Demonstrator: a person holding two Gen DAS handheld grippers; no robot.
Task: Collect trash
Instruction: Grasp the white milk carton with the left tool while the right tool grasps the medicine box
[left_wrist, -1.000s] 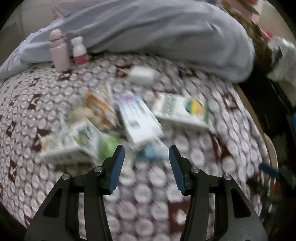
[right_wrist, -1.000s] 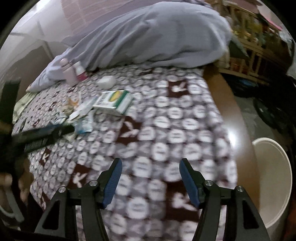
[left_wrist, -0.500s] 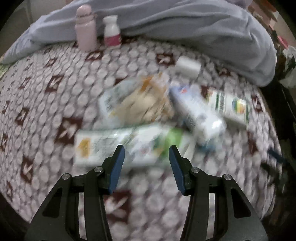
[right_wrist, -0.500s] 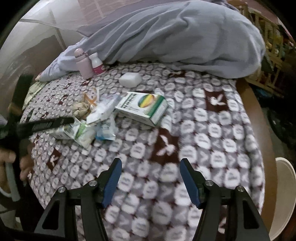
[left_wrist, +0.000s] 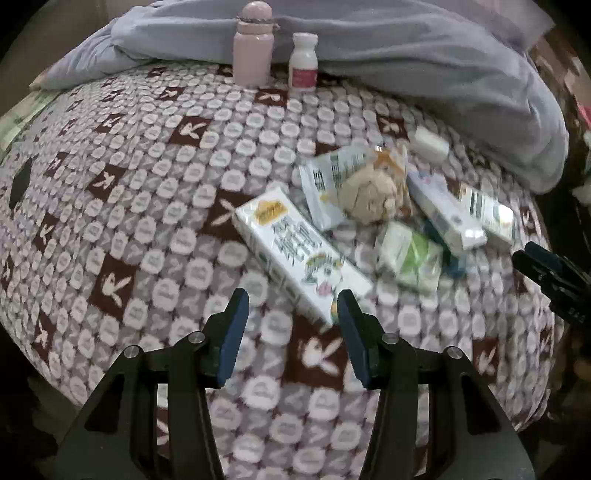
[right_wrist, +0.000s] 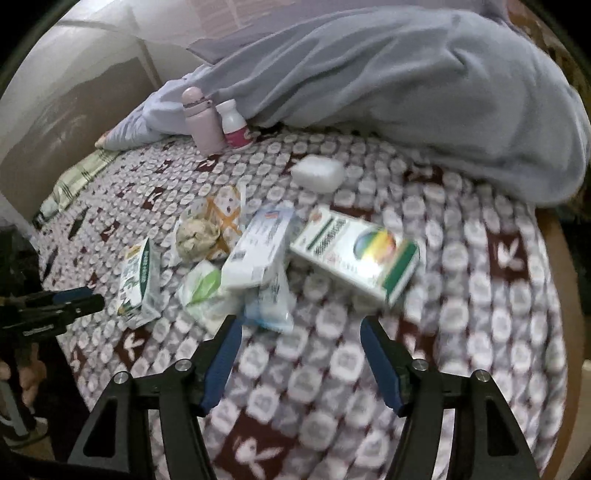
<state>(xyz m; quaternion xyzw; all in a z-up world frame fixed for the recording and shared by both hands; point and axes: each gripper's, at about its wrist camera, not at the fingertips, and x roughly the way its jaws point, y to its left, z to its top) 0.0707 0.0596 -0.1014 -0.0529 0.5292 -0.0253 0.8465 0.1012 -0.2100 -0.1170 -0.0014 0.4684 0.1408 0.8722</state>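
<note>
Wrappers blurred beneath boxes

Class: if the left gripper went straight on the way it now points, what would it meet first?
Most likely the long white carton: its near end lies just ahead of the left gripper, between the open jaws, though depth is uncertain.
</note>
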